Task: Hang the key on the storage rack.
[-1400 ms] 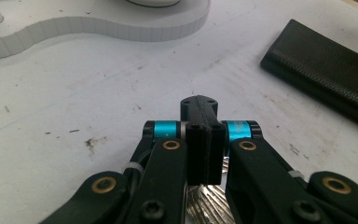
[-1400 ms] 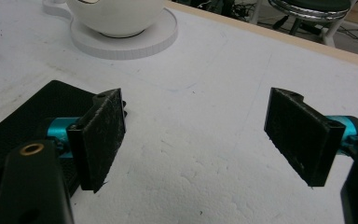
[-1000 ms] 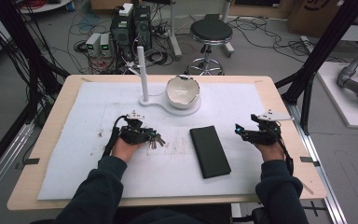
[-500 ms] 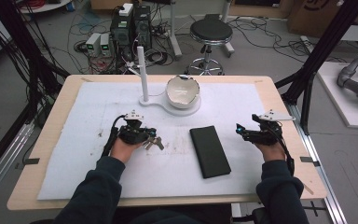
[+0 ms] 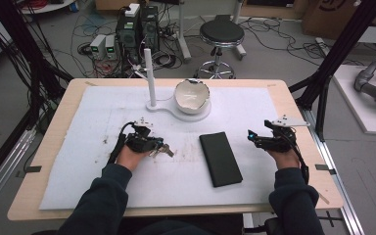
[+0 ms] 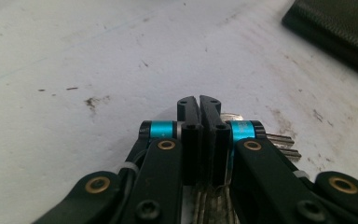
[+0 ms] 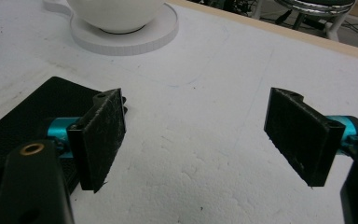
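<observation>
While the right gripper waits wide open and empty at 3 o'clock on the mat, the left gripper has just been closing and now pinches the keys left of centre, at about 9 o'clock from the black case. So the grab looks made. Next comes a steady lift without dropping them, perhaps toward the bowl at 12. The keys are a small silvery bunch, blades poking out beside the jaws.

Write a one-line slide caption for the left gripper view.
Left hand-held gripper, jaws just closed on a bunch of keys lying on the white mat, black case beyond.
</observation>
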